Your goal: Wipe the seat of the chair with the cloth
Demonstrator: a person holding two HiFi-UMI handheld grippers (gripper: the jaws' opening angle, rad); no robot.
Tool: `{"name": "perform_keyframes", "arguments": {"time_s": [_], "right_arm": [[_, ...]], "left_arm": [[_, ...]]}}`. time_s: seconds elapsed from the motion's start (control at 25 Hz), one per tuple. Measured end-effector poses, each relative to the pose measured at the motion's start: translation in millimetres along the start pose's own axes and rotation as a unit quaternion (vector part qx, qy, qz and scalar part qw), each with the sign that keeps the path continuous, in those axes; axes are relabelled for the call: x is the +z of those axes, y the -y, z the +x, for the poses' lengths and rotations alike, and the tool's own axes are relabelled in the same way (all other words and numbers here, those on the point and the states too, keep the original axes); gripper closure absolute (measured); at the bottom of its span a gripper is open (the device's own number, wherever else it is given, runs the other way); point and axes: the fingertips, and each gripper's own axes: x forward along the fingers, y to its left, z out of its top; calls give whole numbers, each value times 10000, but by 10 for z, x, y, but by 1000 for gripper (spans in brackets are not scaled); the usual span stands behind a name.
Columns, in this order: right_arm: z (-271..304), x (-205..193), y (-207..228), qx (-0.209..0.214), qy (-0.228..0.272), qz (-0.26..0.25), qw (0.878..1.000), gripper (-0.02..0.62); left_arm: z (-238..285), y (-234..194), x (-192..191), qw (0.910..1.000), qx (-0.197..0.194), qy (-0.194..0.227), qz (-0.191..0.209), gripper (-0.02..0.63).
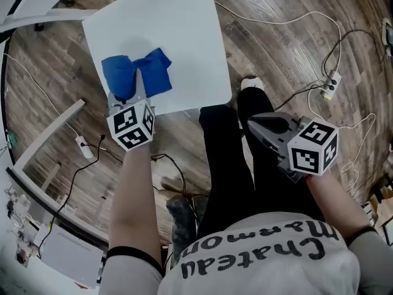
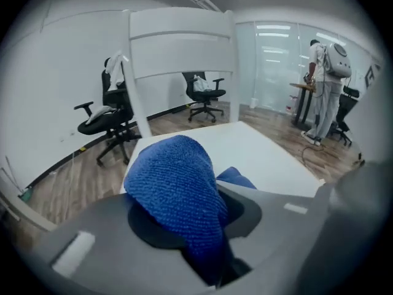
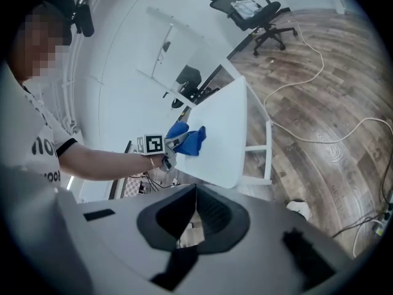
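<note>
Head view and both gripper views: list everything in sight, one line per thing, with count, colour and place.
chair seat: one, white, on the wood floor
cloth: one, blue, bunched at the seat's near left part
chair back: one, white, beyond the seat
office chairs: at least two, black, along the wall
cables: several, white and black, on the floor around the chair
power strip: one, white, floor right of the seat
bystander: one, white top, far right
left gripper: grey, shut on the cloth
right gripper: grey, shut, empty, above the legs
</note>
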Motion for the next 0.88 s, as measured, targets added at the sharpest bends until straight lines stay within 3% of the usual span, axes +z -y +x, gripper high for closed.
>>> {"name": "perform_keyframes", "arguments": {"time_s": [0.16,0.28,0.52,0.88], "right_arm": [[332,-120,-255,85,-168,-87,9998,578],[539,-196,-440,93,-183,-101,9997,578],[773,-392,-653,127,-299,-73,9994,578],[649,-636,-480,140,-226,139,9995,578]], "left_arm": [[-197,-901,-591,9939,831,-721,117,486],[-325,-1238,-889,9907,971,-947,136,486],[-261,-1182,-860,9929,673,-816,540,503],[-170,-1001,-741,9919,1039,-555,483,523]]}}
